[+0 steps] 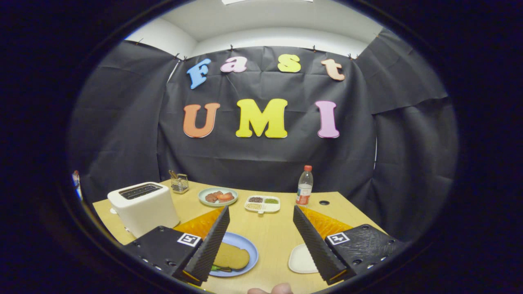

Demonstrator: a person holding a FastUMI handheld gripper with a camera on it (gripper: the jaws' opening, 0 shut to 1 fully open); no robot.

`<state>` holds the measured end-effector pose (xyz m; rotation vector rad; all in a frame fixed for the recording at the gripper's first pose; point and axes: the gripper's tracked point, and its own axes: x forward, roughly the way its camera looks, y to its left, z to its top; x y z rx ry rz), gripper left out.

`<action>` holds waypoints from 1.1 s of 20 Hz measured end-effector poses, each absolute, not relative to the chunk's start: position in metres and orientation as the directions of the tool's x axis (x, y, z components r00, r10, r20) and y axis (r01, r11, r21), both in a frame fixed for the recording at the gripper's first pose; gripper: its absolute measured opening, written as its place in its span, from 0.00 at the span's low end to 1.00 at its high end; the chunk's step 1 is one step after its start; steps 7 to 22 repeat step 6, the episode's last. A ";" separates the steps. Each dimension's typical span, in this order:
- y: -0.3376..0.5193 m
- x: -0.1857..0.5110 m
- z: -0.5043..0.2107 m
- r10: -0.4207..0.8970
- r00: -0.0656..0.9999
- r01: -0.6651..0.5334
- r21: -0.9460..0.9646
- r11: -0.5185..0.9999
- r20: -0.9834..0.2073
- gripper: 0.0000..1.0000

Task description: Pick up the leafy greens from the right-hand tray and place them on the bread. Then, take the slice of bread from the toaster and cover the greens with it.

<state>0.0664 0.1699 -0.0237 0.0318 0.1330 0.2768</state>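
A wooden table [269, 232] carries a white toaster [143, 206] at left. The gripper [261, 222] hangs with fingers spread wide, holding nothing. By the left finger, a blue plate [249, 249] holds the bread [231, 257] over leafy greens [218, 268].

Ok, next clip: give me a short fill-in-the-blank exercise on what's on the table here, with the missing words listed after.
1. The slice of bread lies on a ____ plate, with a bit of leafy greens at its near edge.
2. The gripper has its jaws ____, with nothing between them.
3. The white toaster stands on the table next to the ____ finger.
4. The plastic bottle has a ____ cap.

Missing words: blue; open; left; red
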 end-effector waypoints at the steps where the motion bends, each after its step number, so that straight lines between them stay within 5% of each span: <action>1: 0.171 0.060 -0.017 0.277 0.953 -0.274 0.041 0.961 -0.123 0.95; 22: 0.195 0.030 -0.007 0.309 0.949 -0.302 0.092 0.949 -0.071 0.95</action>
